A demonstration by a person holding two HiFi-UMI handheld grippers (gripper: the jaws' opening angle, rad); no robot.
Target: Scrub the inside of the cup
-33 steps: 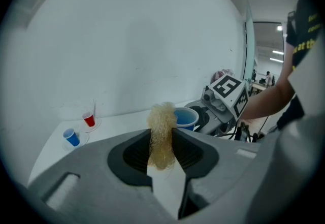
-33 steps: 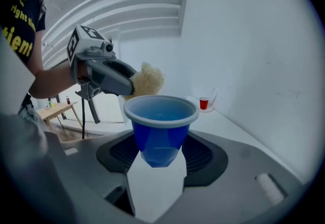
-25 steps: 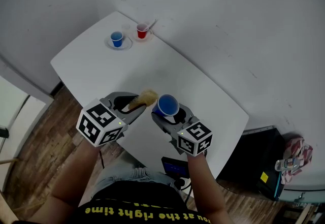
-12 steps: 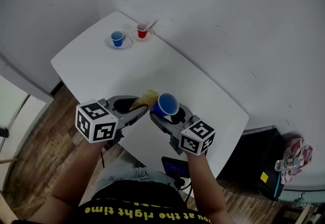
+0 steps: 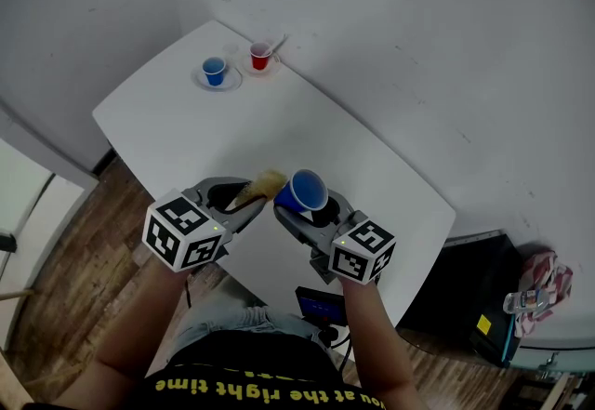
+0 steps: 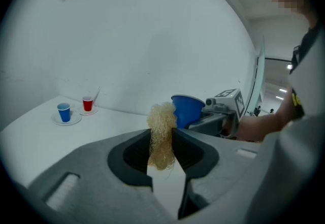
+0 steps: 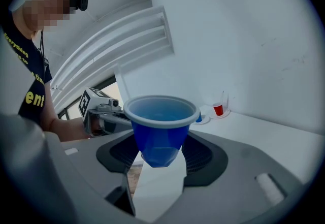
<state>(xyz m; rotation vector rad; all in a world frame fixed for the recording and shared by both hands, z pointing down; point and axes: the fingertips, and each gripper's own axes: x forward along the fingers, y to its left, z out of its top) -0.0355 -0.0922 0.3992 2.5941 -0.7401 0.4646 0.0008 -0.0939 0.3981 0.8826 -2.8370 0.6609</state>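
White table (image 5: 177,120) below, both grippers near its front edge. Left gripper (image 6: 162,140) pinches fibrous scrubber (image 6: 161,124). Right gripper (image 7: 160,149) clamps blue cup (image 7: 161,126) upright; scrubber sits just beside rim, not inside. Risks: thin cup buckles or slips under push, scrubber tugs free.

Soft even light, fisheye-warped gripper views, sharp

The left gripper (image 6: 161,139) and the right gripper (image 7: 160,153) were grey moulded plastic shells, with black ribbed pads (image 6: 136,154) lining the jaws. Behind the jaws each carried a white cube with black square markers (image 5: 184,229). The person wore a black shirt (image 5: 232,378) with yellow lettering and light blue jeans (image 5: 228,317).
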